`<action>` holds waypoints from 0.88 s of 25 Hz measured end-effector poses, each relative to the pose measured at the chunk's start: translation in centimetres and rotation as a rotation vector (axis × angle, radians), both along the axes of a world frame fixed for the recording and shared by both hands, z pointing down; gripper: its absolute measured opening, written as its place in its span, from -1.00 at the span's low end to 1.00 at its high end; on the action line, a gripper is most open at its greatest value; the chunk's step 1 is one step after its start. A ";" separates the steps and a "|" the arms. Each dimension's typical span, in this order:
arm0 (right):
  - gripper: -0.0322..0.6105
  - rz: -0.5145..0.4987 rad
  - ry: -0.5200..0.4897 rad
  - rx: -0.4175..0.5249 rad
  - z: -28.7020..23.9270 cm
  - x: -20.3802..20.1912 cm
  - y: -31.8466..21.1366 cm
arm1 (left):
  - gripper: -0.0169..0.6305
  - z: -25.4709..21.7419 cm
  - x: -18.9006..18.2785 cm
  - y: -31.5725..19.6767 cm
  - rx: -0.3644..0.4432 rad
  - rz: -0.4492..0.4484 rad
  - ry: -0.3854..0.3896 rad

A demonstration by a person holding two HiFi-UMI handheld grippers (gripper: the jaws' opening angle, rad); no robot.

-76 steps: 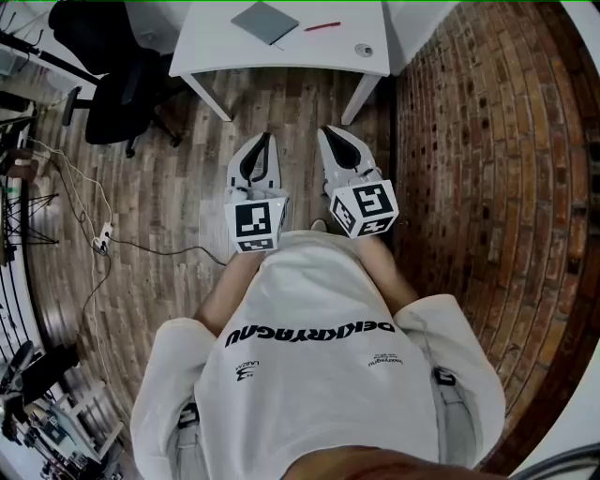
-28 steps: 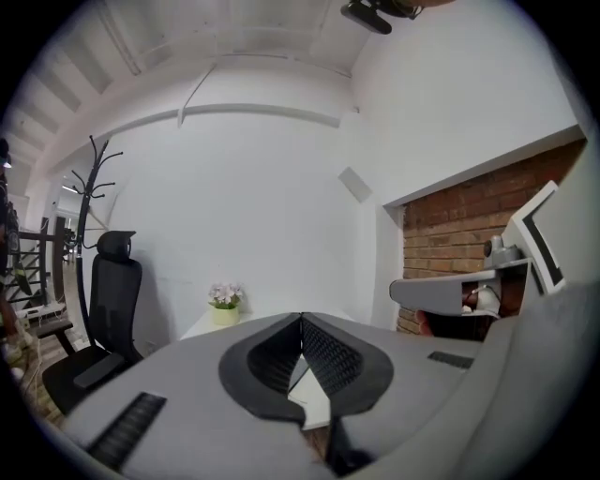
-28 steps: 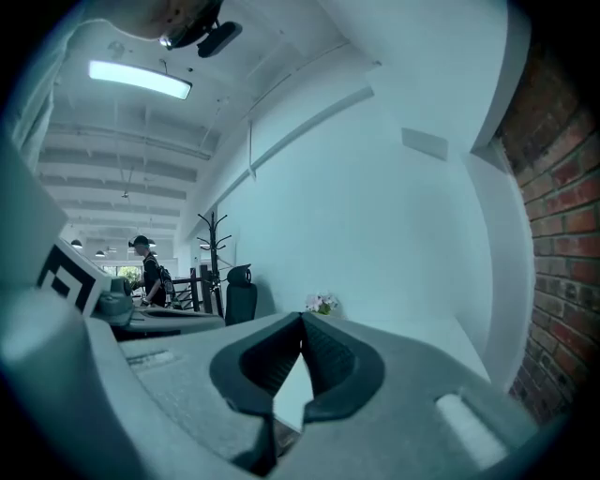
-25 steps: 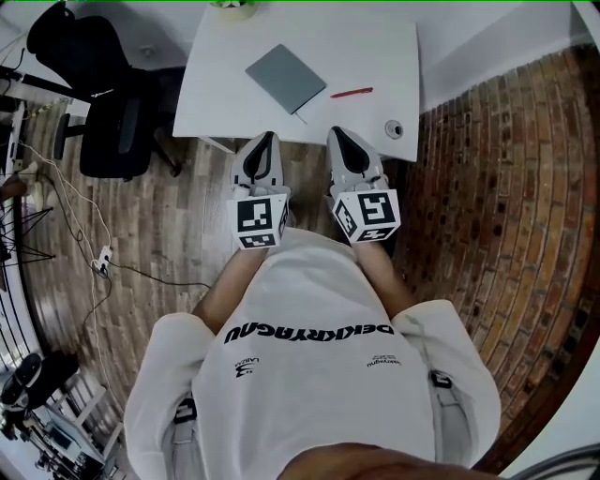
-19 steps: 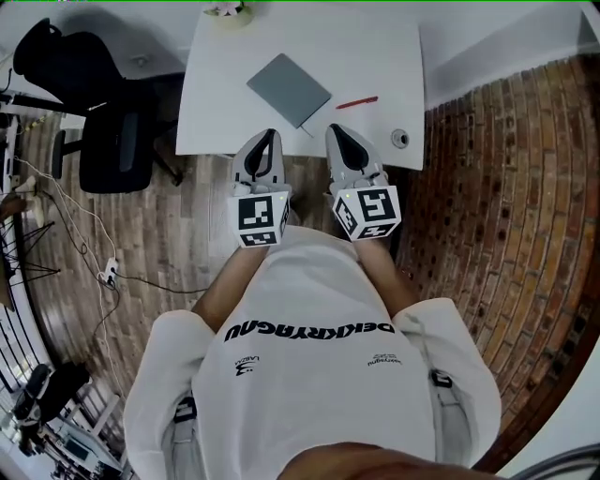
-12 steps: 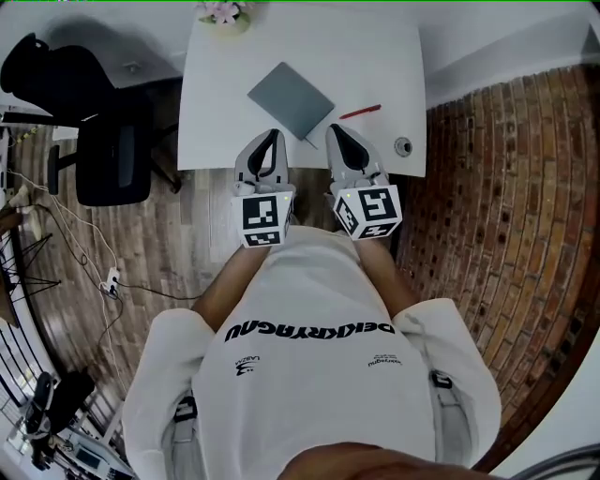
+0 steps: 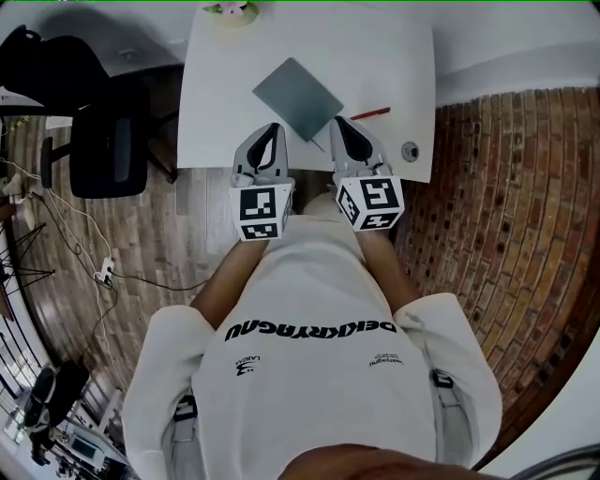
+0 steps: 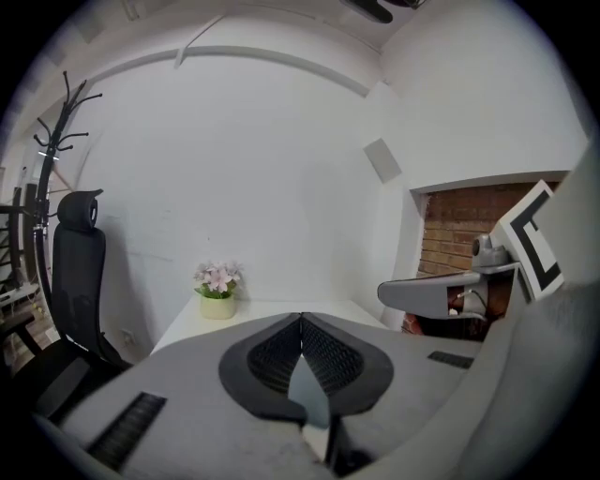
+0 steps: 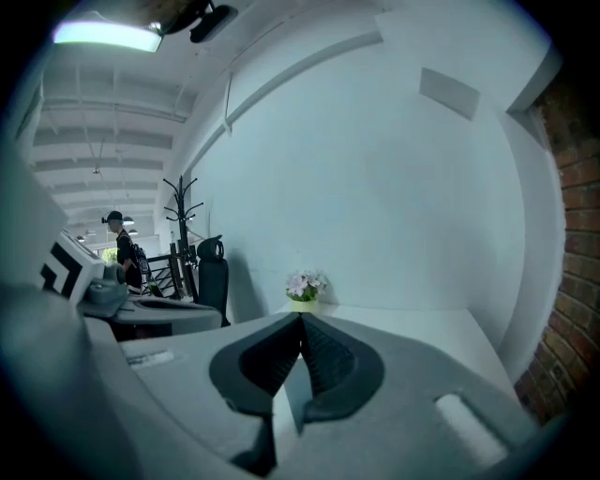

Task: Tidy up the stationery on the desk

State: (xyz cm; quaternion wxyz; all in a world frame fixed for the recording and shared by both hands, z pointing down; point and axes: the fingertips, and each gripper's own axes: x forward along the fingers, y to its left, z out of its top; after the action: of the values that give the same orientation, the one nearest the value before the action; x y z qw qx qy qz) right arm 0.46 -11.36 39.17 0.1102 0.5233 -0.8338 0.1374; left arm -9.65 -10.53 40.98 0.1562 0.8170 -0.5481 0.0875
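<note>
Flat on the white desk point(image 7: 220, 103) lies a grey notebook point(image 7: 298, 97), set askew, with a red pen point(image 7: 370, 113) just to its right and apart from it. A small round object point(image 7: 410, 150) sits near the desk's front right corner, and a flower pot point(image 7: 231, 9) stands at the far edge. Over the desk's near edge the left gripper point(image 7: 271, 128) and right gripper point(image 7: 337, 123) hover side by side, each with its jaws pressed together on nothing, their tips near the notebook but not touching it. Left of the desk stands a black chair point(image 7: 103, 141) on a wood floor point(image 7: 141, 253); brick point(image 7: 506, 187) covers the right side.
</note>
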 end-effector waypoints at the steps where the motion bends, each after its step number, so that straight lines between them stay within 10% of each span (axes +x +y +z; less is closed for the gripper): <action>1: -0.91 0.001 0.014 -0.017 0.5 0.3 -0.2 | -0.95 0.5 0.1 -0.2 -0.016 -0.007 0.002; 22: -0.72 -0.195 0.056 -0.221 11.5 1.2 -7.1 | -0.78 12.4 3.4 -3.8 -0.358 -0.154 0.125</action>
State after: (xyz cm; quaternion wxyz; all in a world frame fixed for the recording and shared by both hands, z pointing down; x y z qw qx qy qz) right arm 1.63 -18.49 50.66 0.2030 0.4282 -0.8570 0.2024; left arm -6.24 -14.35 53.34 0.3386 0.7358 -0.5740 0.1205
